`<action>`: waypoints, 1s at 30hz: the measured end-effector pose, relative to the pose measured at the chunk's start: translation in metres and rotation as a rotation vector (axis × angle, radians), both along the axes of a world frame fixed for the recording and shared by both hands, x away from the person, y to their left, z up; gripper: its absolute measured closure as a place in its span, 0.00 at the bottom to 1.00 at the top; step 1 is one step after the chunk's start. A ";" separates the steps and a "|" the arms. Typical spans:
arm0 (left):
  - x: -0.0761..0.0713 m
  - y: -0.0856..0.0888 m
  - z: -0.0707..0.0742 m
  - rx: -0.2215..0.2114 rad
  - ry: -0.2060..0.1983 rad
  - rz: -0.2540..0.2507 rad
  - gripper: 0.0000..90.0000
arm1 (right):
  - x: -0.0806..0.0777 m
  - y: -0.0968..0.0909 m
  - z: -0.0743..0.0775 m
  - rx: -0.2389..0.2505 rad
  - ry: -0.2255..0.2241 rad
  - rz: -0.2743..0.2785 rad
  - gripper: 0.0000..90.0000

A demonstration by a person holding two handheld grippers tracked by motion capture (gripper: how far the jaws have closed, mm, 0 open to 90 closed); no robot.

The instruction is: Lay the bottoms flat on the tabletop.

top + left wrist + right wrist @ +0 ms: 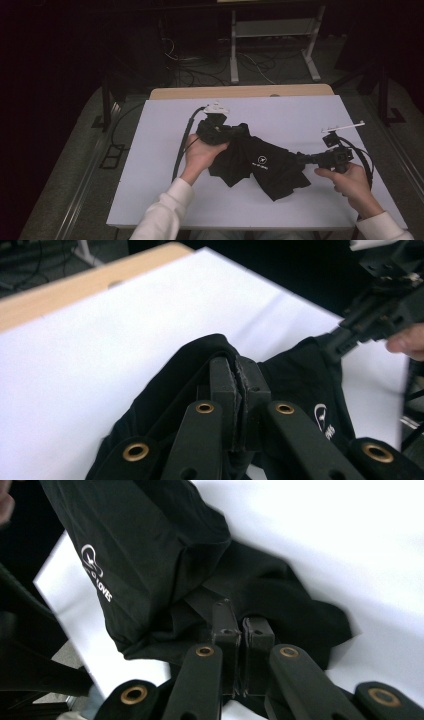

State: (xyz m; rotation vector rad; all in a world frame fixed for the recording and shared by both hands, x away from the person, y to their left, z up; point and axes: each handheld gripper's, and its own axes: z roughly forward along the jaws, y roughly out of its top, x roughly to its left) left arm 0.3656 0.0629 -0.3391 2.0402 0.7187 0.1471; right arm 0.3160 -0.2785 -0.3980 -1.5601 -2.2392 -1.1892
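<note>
Lying crumpled on white table (165, 200), centre: black cloth (260, 165), white logo (259, 160) showing, lettering too small to read. Pinching cloth edge at 10 o'clock: left gripper (239, 375), jaws closed tight. Clamping opposite edge at 3 o'clock: right gripper (242, 627), jaws closed. Hiding fingertips: cloth folds. Fading into dark: floor beyond table.

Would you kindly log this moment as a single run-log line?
left gripper: shut on black T-shirt | right gripper: shut on black T-shirt | shirt: bunched on white table
</note>
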 end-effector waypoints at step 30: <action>0.095 -0.030 -0.033 -0.027 0.094 0.102 0.98 | 0.068 0.057 -0.048 0.118 0.009 -0.044 0.90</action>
